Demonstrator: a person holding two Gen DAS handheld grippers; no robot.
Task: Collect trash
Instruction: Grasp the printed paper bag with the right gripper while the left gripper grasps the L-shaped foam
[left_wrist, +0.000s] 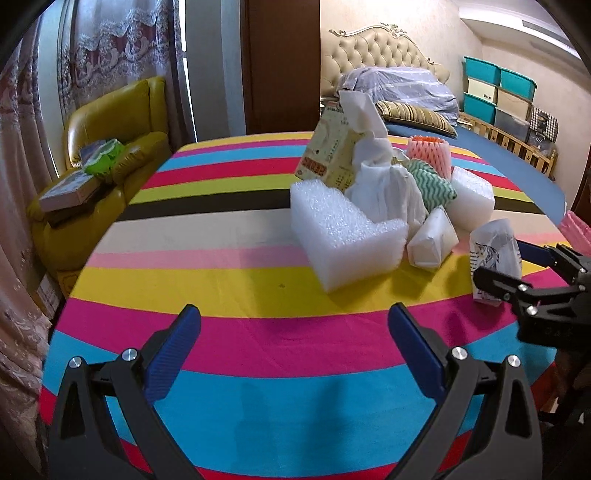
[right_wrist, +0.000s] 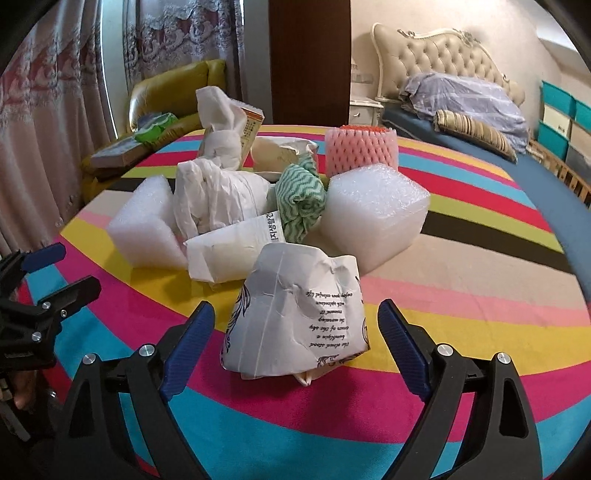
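A pile of trash lies on the striped tablecloth (left_wrist: 221, 321). It holds a white foam block (left_wrist: 343, 236), a crumpled white bag (left_wrist: 384, 184), a carton (left_wrist: 332, 155), a green zigzag cloth (left_wrist: 432, 181), a pink foam net (left_wrist: 430, 155) and a folded white packet (left_wrist: 432, 243). A crumpled printed paper bag (right_wrist: 299, 317) sits nearest, between my right gripper's (right_wrist: 297, 328) open fingers; I cannot tell if they touch it. It also shows in the left wrist view (left_wrist: 495, 254). My left gripper (left_wrist: 293, 325) is open and empty, short of the foam block.
A second foam block (right_wrist: 373, 214) sits right of the pile. A yellow armchair (left_wrist: 110, 147) with books stands left of the table. A bed (left_wrist: 406, 96) and stacked storage boxes (left_wrist: 498, 92) are behind.
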